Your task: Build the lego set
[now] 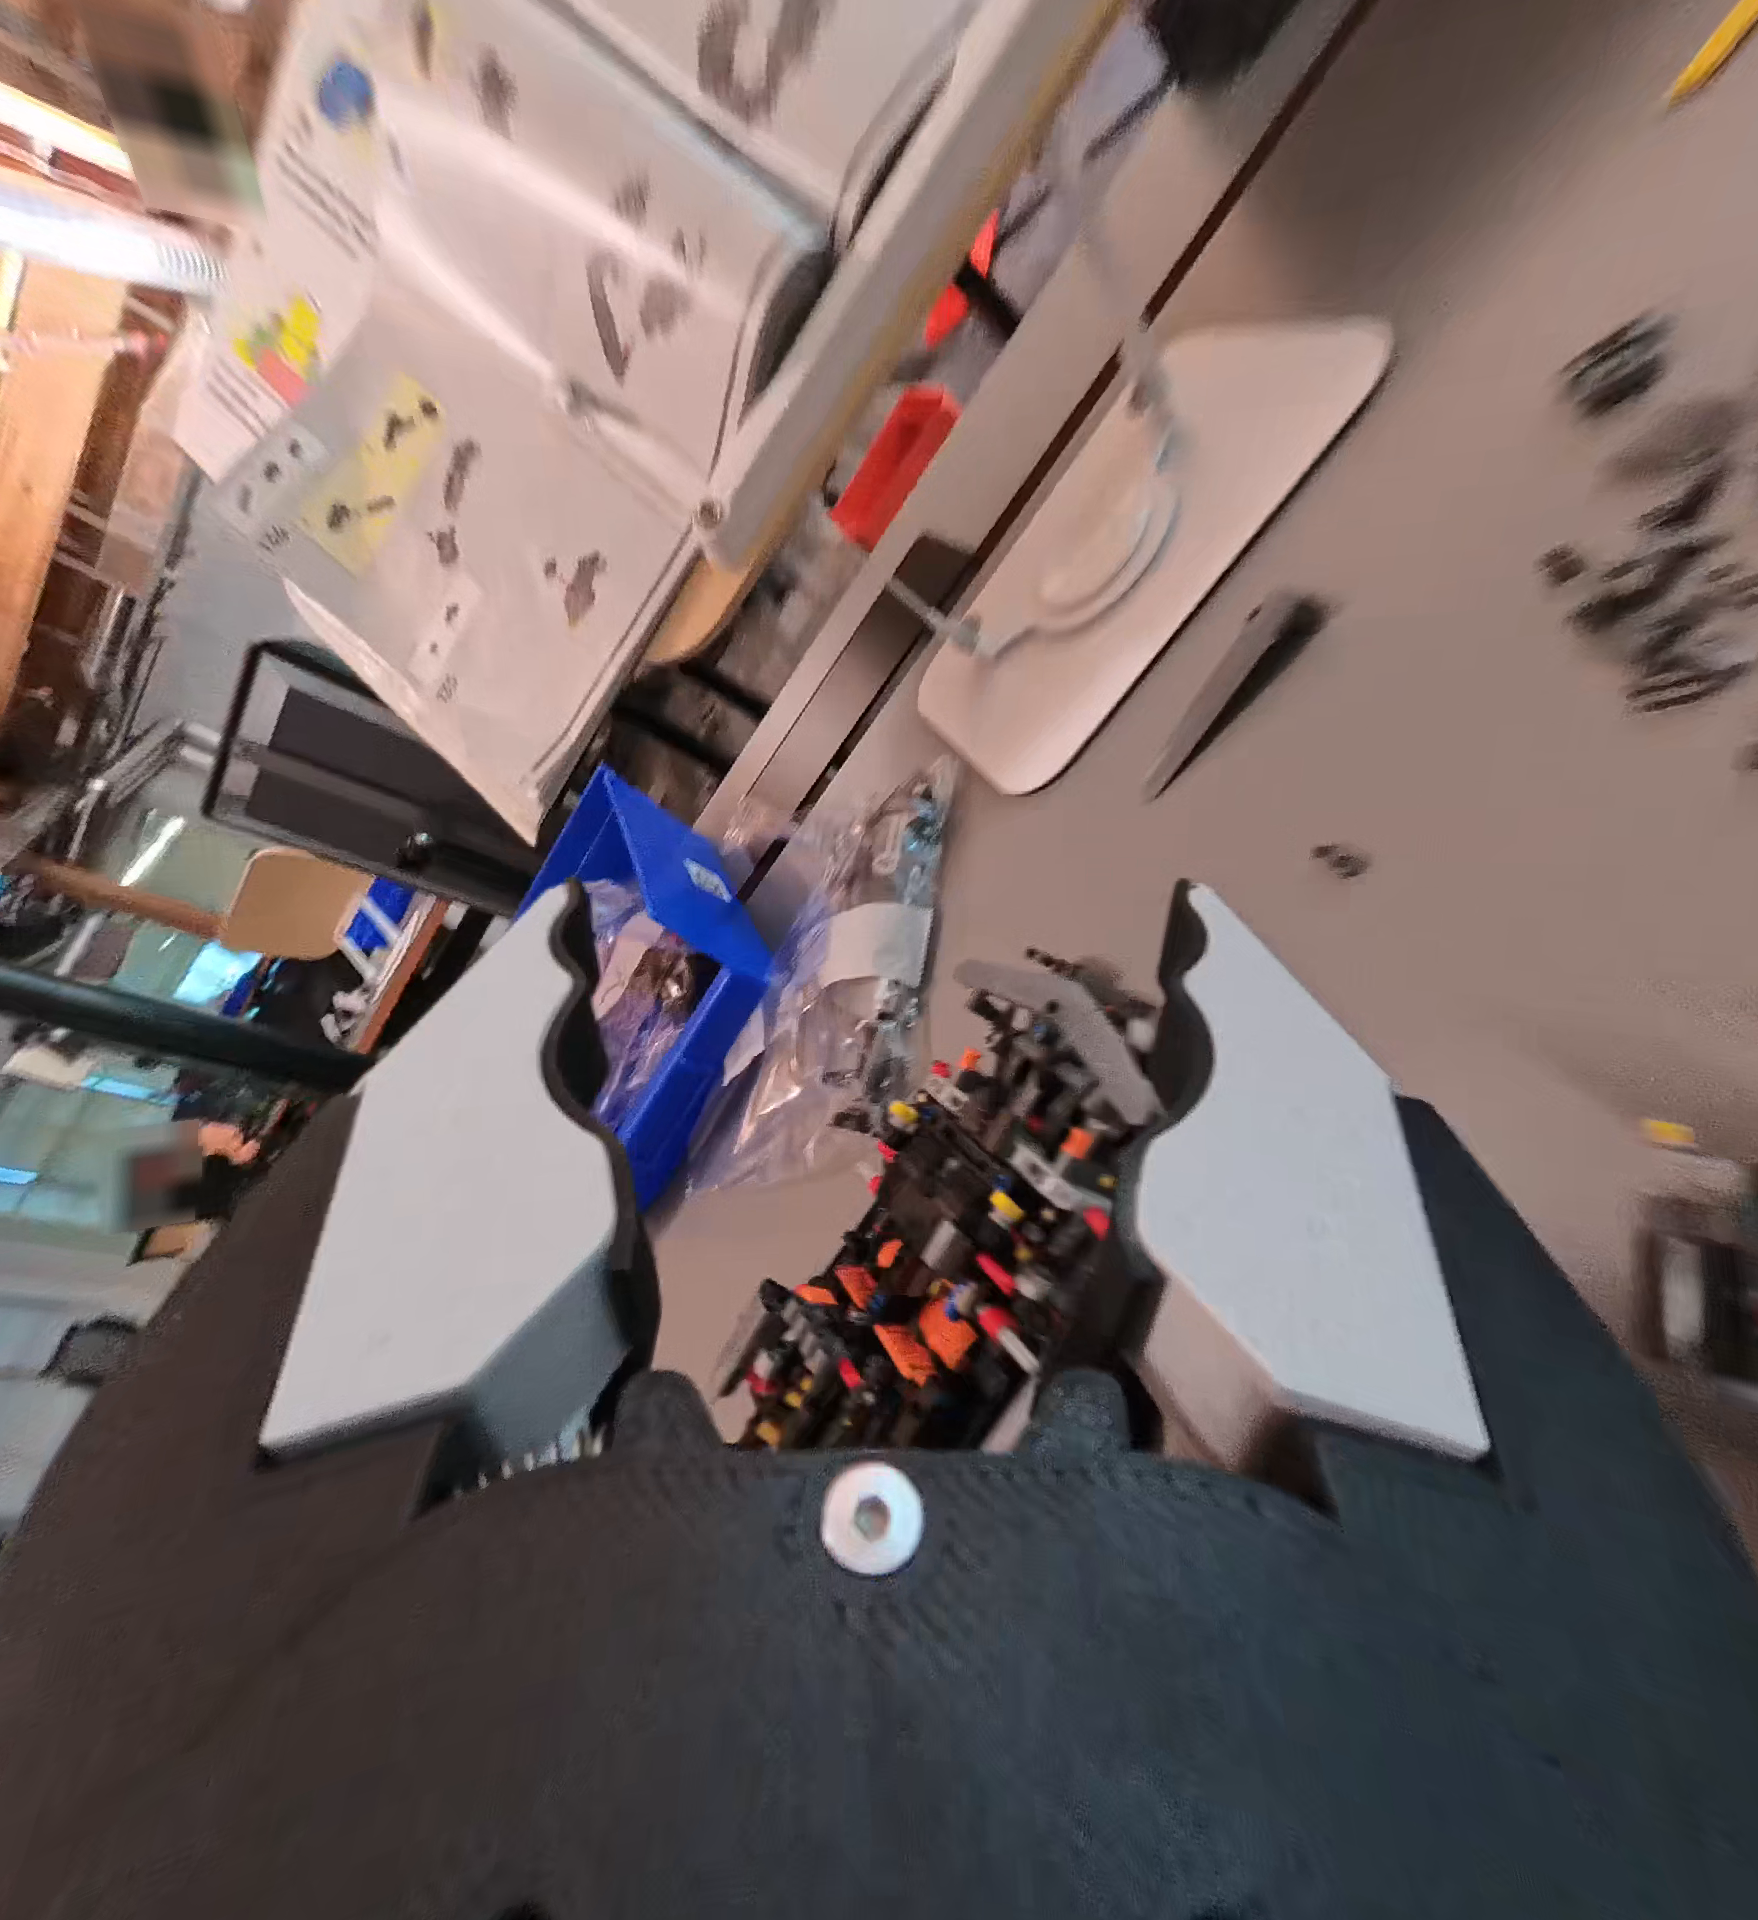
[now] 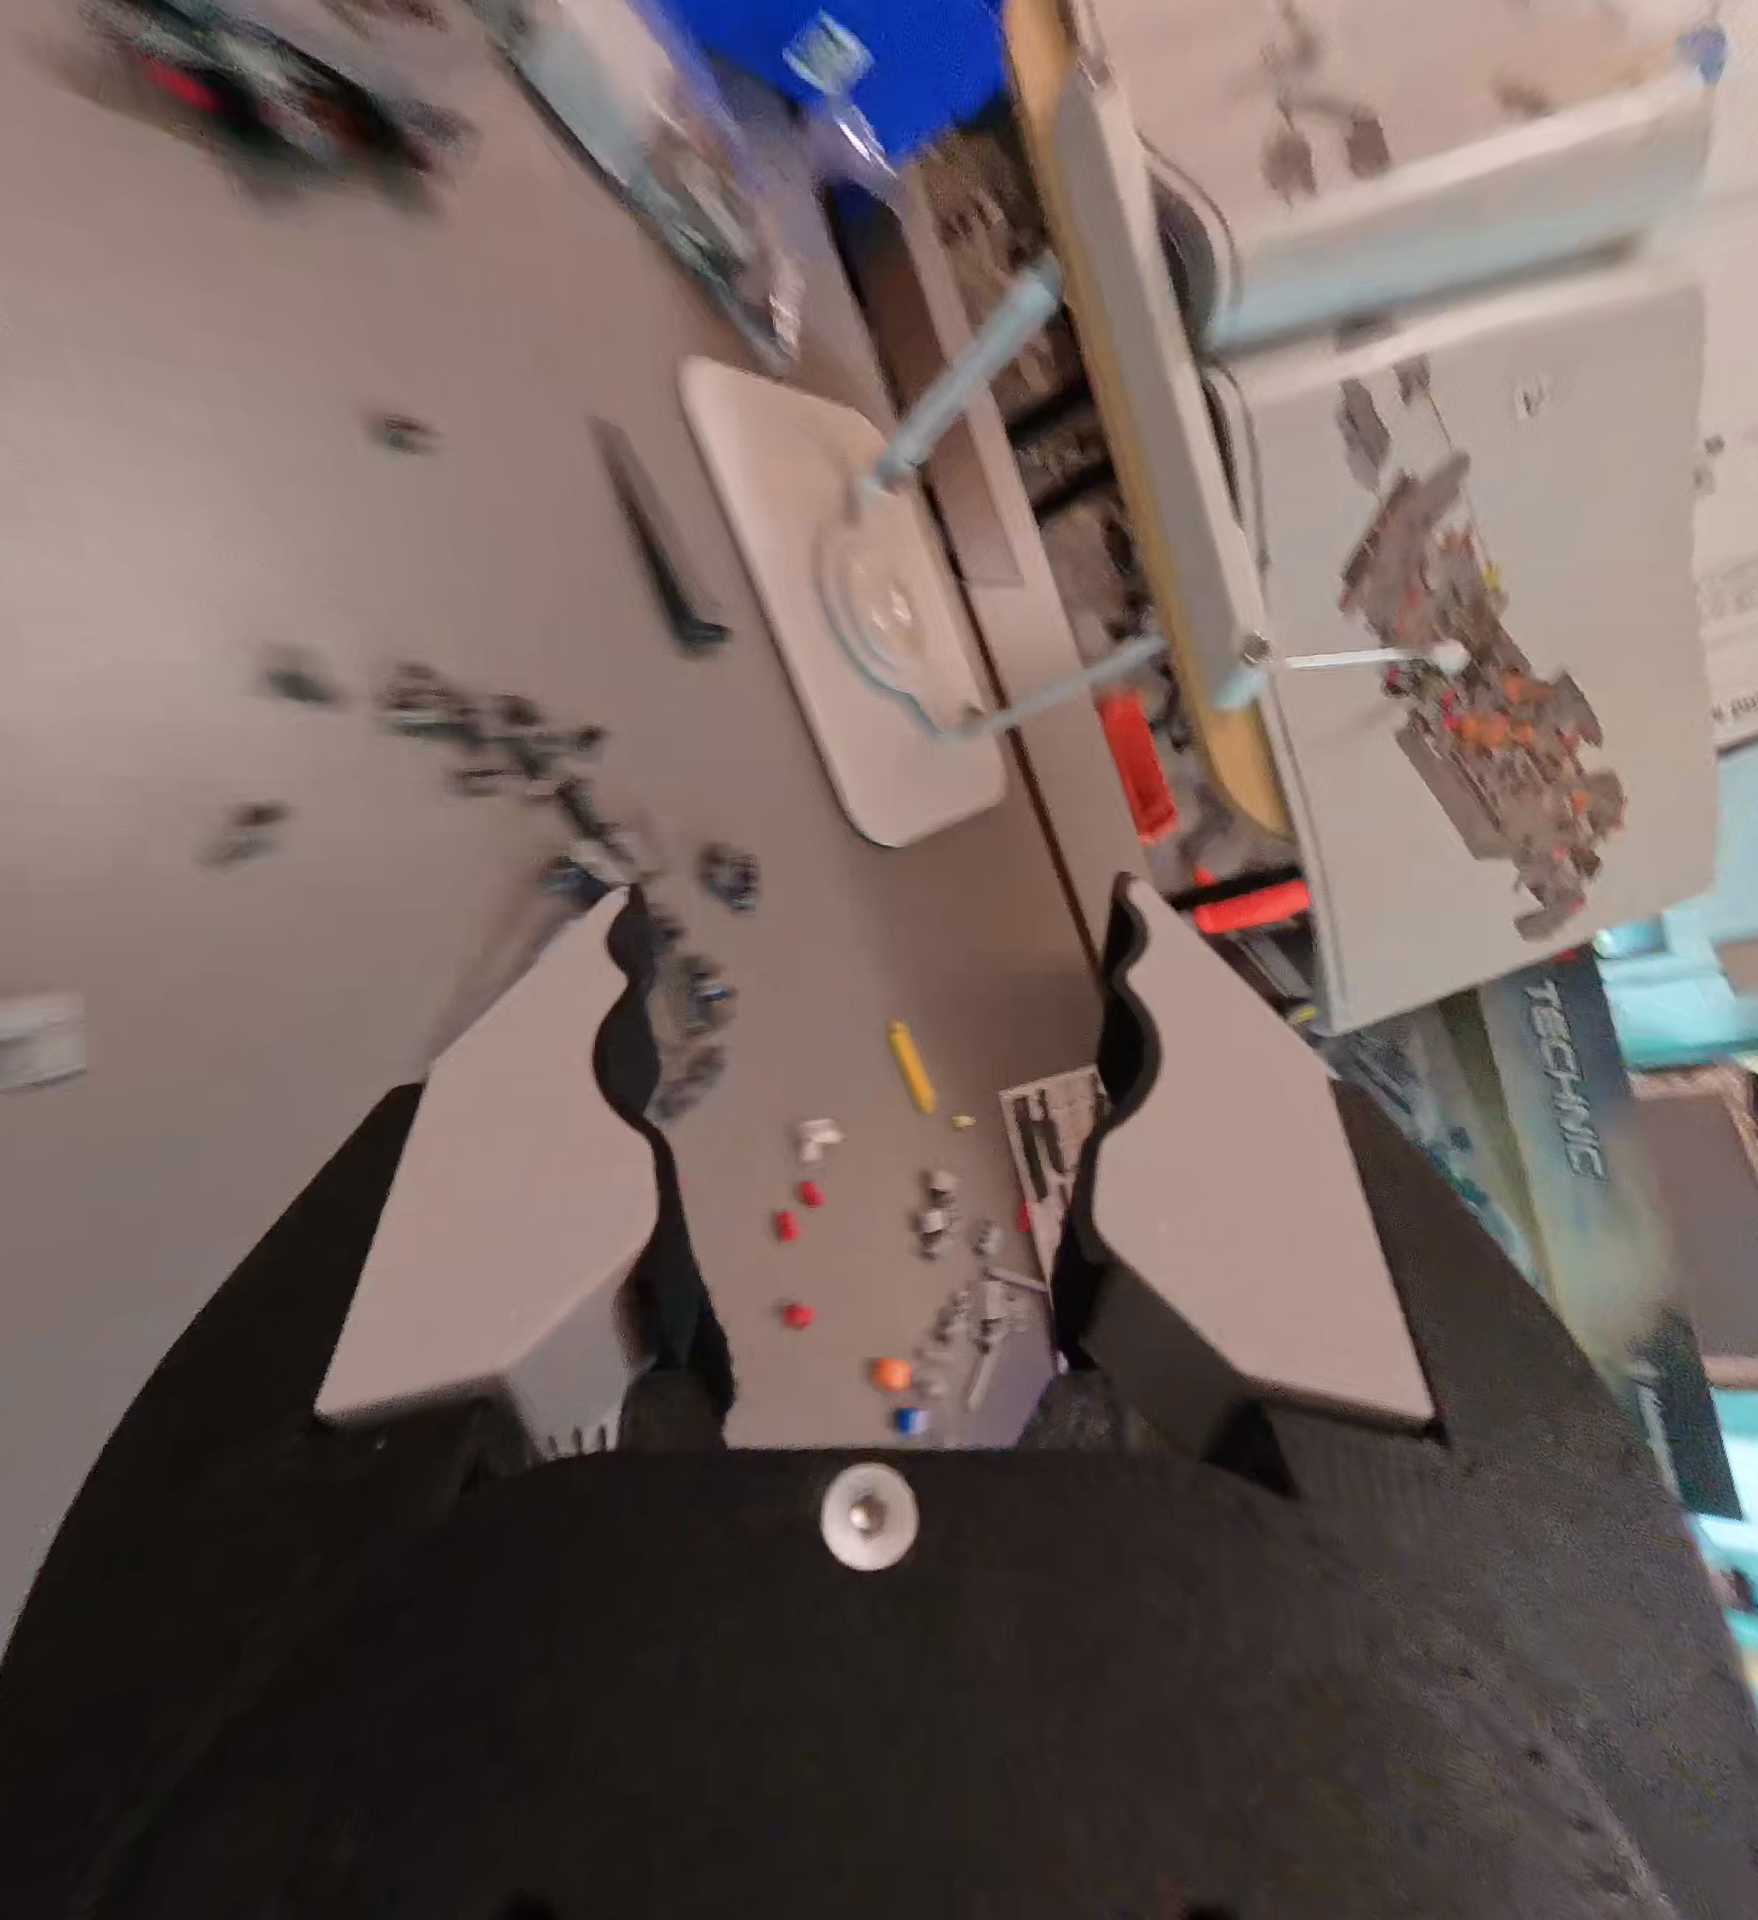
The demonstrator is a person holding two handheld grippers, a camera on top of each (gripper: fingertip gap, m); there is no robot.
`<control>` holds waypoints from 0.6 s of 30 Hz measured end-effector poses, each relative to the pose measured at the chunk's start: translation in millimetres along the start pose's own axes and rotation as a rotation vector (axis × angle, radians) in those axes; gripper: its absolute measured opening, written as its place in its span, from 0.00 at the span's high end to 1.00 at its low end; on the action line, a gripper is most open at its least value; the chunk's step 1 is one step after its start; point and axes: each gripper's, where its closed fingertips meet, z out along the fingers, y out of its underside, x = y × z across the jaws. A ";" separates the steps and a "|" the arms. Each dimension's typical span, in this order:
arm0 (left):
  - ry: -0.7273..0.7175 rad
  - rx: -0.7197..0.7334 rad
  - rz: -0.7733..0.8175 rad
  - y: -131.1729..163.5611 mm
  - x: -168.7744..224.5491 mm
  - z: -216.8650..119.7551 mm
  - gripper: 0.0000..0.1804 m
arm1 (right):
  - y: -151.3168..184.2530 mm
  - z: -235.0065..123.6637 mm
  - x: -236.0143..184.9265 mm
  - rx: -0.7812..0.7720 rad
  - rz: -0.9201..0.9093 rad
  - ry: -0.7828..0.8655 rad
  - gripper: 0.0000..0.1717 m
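Both views blurred and tilted. My left tongs (image 1: 875,914) stand wide apart with nothing between the pads, above a dense brick model (image 1: 968,1226) in black, orange and red on the grey table (image 1: 1477,935). Beyond it, toward the table's far edge, lie clear bags (image 1: 854,935) against a blue bin (image 1: 688,935). A white stand base (image 1: 1155,551) sits at that same edge.

My right tongs (image 2: 875,914) are also wide apart and bare, over loose small parts: red pieces (image 2: 797,1210), a yellow pin (image 2: 911,1065), an orange piece (image 2: 891,1374), grey bits (image 2: 989,1309). Dark pieces (image 2: 511,748) lie scattered beyond the left fingertip.
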 end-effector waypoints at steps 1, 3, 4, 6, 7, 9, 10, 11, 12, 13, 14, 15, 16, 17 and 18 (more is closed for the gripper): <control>0.019 0.048 -0.024 -6.6 5.7 -19.9 0.46 | -6.3 -19.3 -16.9 0.030 -0.005 -0.050 0.57; 0.076 0.099 -0.038 -9.9 23.7 -58.3 0.58 | -15.8 -56.1 -47.5 0.115 -0.016 -0.132 0.74; 0.090 0.118 -0.014 -8.8 32.9 -75.2 0.68 | -21.0 -72.4 -56.8 0.179 -0.023 -0.140 0.89; 0.126 0.162 0.040 -6.9 53.8 -100.8 0.89 | -28.4 -95.6 -72.0 0.277 -0.008 -0.167 1.00; 0.143 0.164 0.059 -3.6 63.6 -108.5 0.94 | -30.6 -101.9 -81.3 0.312 0.008 -0.209 1.00; 0.219 0.169 0.068 2.1 87.5 -117.1 0.96 | -35.2 -106.6 -106.7 0.368 0.042 -0.361 1.00; 0.258 0.164 0.058 5.0 98.4 -117.4 0.93 | -38.7 -105.1 -117.7 0.396 0.050 -0.427 1.00; 0.289 0.170 0.047 5.5 107.5 -116.2 0.90 | -39.9 -99.9 -127.5 0.399 0.054 -0.487 0.96; 0.319 0.187 0.032 3.7 115.1 -114.5 0.86 | -39.1 -92.1 -136.1 0.381 0.054 -0.543 0.89; 0.353 0.195 0.013 2.0 122.1 -111.8 0.83 | -38.0 -83.1 -142.2 0.362 0.046 -0.583 0.86; 0.396 0.198 -0.006 0.6 129.6 -108.7 0.78 | -37.2 -75.3 -147.3 0.358 0.026 -0.616 0.87; 0.452 0.203 -0.028 -1.5 138.6 -106.2 0.77 | -37.1 -70.0 -152.7 0.365 0.007 -0.658 0.90; 0.503 0.216 -0.057 -5.0 146.8 -103.8 0.76 | -38.2 -66.1 -157.5 0.377 0.005 -0.705 0.90; 0.557 0.218 -0.082 -7.2 156.3 -100.7 0.76 | -39.0 -61.8 -162.0 0.378 0.012 -0.753 0.90; 0.613 0.206 -0.097 -7.3 166.5 -96.8 0.74 | -38.0 -56.8 -167.0 0.364 0.010 -0.798 0.89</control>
